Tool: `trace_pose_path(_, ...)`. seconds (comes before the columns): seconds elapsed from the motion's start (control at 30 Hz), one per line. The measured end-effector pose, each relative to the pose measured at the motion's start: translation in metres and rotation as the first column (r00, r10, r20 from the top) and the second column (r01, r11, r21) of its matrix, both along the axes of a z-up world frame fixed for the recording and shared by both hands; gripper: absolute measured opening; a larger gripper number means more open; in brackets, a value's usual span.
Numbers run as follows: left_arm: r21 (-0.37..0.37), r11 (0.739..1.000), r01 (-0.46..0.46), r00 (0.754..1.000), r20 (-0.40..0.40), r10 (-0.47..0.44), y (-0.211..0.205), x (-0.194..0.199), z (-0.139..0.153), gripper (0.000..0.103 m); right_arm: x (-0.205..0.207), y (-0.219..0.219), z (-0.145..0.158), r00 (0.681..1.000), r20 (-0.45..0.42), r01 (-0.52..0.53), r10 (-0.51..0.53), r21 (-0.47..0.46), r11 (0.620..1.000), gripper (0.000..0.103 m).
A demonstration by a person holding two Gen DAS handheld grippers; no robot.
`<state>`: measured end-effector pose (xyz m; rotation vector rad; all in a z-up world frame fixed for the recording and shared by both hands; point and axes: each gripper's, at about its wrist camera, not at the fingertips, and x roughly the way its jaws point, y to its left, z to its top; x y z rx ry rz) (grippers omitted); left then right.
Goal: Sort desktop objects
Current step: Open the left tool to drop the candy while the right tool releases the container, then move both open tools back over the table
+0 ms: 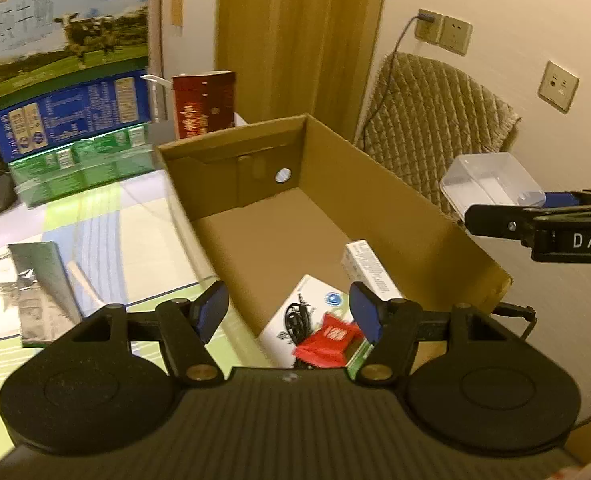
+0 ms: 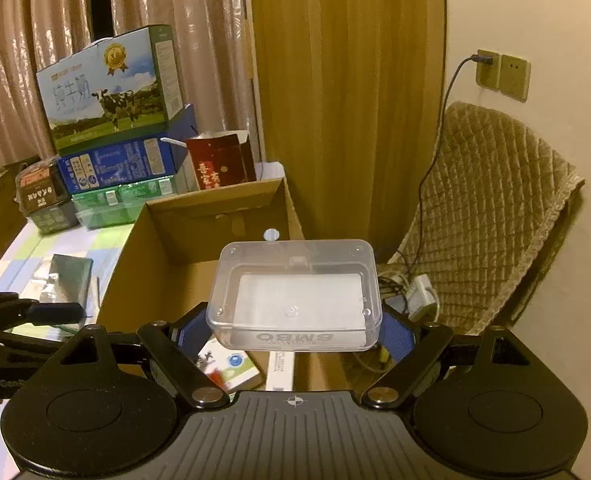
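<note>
My right gripper (image 2: 295, 334) is shut on a clear plastic box (image 2: 295, 298), held in the air above the open cardboard box (image 2: 215, 208). The left wrist view shows that same clear plastic box (image 1: 491, 180) at the right, past the cardboard box's (image 1: 395, 188) right wall. My left gripper (image 1: 289, 308) hangs open and empty over the near end of the cardboard box. Inside lie a red packet (image 1: 327, 340), a white booklet with a cable picture (image 1: 303, 312) and a narrow white carton (image 1: 369, 268).
A silver pouch (image 1: 41, 292) and a white stick (image 1: 83, 284) lie on the checked tablecloth (image 1: 143, 224) left of the box. Stacked milk cartons (image 2: 111, 120) and a red carton (image 2: 221, 164) stand behind. A quilted chair (image 2: 491, 208) with a charger cable stands right.
</note>
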<state>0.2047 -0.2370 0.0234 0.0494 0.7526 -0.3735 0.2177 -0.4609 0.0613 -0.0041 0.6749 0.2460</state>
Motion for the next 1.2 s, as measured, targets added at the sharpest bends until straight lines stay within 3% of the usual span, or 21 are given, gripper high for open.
trace_pose_path(0.4, 0.002, 1.0, -0.028, 0.999, 0.019, 0.028, 0.022, -0.016, 0.009, 0.062, 0.012, 0.025, 0.0, 0.998, 0.0, -0.057, 0.057, 0.07, 0.996, 0.084)
trace_pose_path(0.5, -0.002, 0.999, -0.038, 0.999, 0.018, 0.039, 0.029, -0.019, 0.009, 0.062, 0.016, 0.027, -0.002, 0.999, -0.016, -0.046, 0.048, 0.096, 0.994, 0.096)
trace_pose_path(0.83, -0.01, 0.994, -0.105, 0.994, -0.009, 0.105, 0.069, -0.041, 0.003, 0.064, -0.007, 0.026, 0.003, 0.999, -0.021, -0.034, 0.037, 0.098, 0.995, 0.097)
trace_pose_path(1.2, -0.002, 0.976, -0.218, 0.976, -0.021, 0.218, 0.132, -0.093, 0.001, 0.067, -0.049, 0.072, 0.019, 0.99, 0.018, -0.144, 0.143, 0.118, 0.983, 0.098)
